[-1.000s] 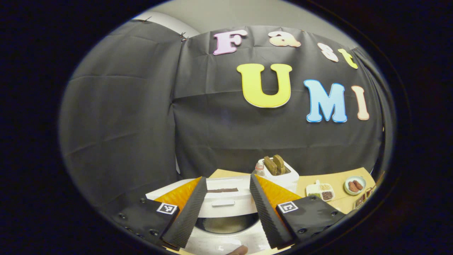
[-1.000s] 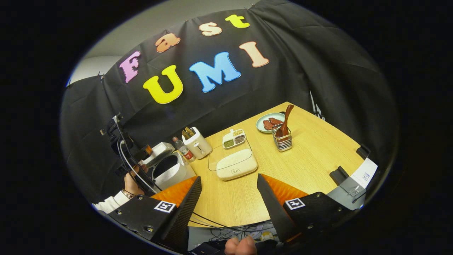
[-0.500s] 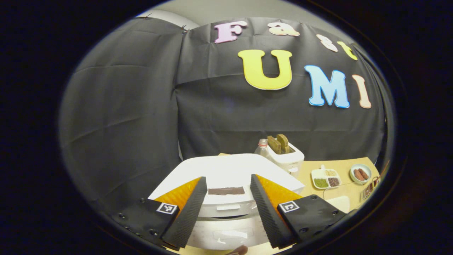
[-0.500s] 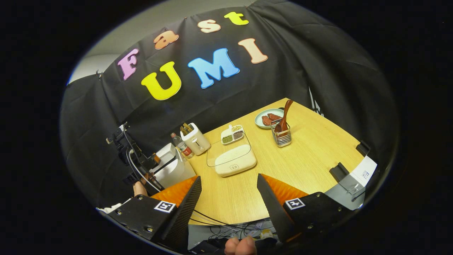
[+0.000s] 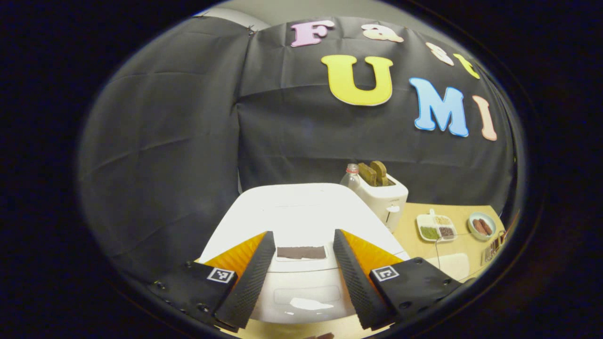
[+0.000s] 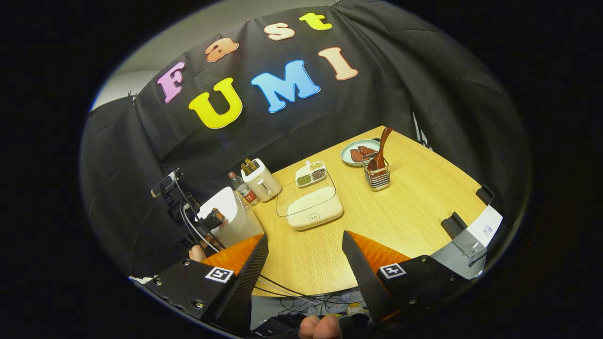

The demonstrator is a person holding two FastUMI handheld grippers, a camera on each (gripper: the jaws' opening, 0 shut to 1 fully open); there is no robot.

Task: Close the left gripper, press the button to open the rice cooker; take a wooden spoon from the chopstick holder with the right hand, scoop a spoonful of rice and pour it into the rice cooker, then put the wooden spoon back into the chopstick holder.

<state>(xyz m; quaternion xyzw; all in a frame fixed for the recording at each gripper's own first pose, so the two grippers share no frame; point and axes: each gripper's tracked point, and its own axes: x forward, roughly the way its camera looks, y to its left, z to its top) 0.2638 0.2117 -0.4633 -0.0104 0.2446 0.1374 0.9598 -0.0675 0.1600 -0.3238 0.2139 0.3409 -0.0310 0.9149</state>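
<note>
The left claw (image 5: 300, 278), jaws spread, faces the closed rice cooker (image 5: 301, 221) straight ahead at the bench's (image 6: 414, 202) left end, its front button (image 5: 307, 295) low between the fingers.

Cooker (image 5: 301, 221): glossy white plastic. Table (image 6: 414, 207): matt wood grain. Holder (image 6: 378, 176) on table: wire metal; spoon (image 6: 379, 150): wood.
</note>
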